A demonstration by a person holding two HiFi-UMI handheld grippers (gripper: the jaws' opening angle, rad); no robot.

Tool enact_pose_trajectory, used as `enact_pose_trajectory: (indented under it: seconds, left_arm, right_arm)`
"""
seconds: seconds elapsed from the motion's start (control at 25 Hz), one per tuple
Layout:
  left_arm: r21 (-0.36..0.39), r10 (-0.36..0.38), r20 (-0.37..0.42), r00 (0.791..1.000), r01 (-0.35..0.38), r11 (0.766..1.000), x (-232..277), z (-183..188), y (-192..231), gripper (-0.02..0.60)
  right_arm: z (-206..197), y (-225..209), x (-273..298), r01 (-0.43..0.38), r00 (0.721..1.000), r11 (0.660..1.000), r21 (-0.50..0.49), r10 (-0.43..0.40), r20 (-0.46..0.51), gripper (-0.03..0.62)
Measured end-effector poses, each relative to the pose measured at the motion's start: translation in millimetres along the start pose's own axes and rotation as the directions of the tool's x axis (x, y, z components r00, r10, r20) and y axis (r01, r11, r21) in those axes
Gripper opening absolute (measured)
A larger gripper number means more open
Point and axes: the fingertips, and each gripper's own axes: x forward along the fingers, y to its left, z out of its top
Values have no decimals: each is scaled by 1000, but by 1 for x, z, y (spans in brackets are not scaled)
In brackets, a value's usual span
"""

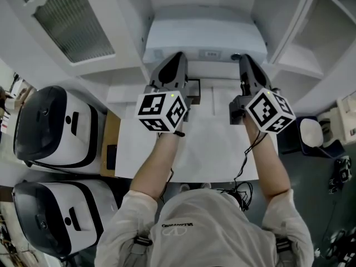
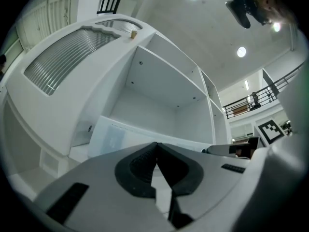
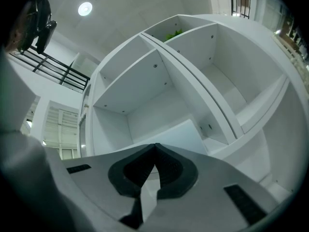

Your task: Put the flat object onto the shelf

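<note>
The flat object (image 1: 203, 38) is a white slab lying in the middle shelf compartment, its near side face carrying a small label. In the left gripper view that face (image 2: 120, 135) stretches across just beyond the jaws. The right gripper view shows the slab (image 3: 178, 132) inside the open compartment. My left gripper (image 1: 179, 57) is shut, with its tips at the slab's near face left of the label. My right gripper (image 1: 245, 59) is shut too, with its tips at the same face further right. Neither pair of jaws has the slab between its pads; actual contact cannot be made out.
The white shelf unit (image 1: 289, 54) has more open compartments to the right and a ribbed panel (image 1: 72, 24) at upper left. Below the grippers lies a white table (image 1: 211, 149). Two white and black machines (image 1: 53, 127) stand at the left.
</note>
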Motion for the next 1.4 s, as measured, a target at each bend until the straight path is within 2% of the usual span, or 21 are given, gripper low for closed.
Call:
enact_pose_trajectory:
  seconds: [0.48, 0.64, 0.72, 0.84, 0.96, 1.04, 1.16, 1.4]
  left_arm:
    - [7, -7, 2, 1000, 7, 1000, 16, -3, 0, 5]
    - [5, -4, 42, 999, 4, 1000, 5, 5, 3, 5]
    - [33, -20, 66, 998, 18, 999, -7, 13, 1, 5]
    - [123, -71, 86, 994, 60, 991, -33, 22, -9, 5]
    - [221, -122, 87, 989, 101, 970, -65, 25, -18, 5]
    - [238, -134, 90, 987, 109, 965, -88, 22, -17, 5]
    - [220, -103, 89, 991, 82, 972, -118, 11, -6, 5]
    - [188, 17, 97, 995, -35, 982, -166, -9, 24, 5]
  right_arm:
    - [4, -14, 12, -1, 1000, 999, 36, 0, 2, 11]
    - [7, -13, -1, 3, 1000, 999, 39, -3, 15, 11]
    - [9, -10, -15, -7, 1000, 1000, 25, 6, 30, 11]
    - [5, -10, -45, -13, 999, 1000, -6, 13, 35, 11]
    - [4, -16, -79, -1, 998, 996, -91, 6, 55, 11]
    - [6, -20, -102, 17, 997, 990, -137, -7, 74, 11]
    - [5, -28, -129, 48, 995, 986, -159, -34, 89, 11]
    - [-9, -48, -169, 105, 993, 984, -144, -96, 69, 11]
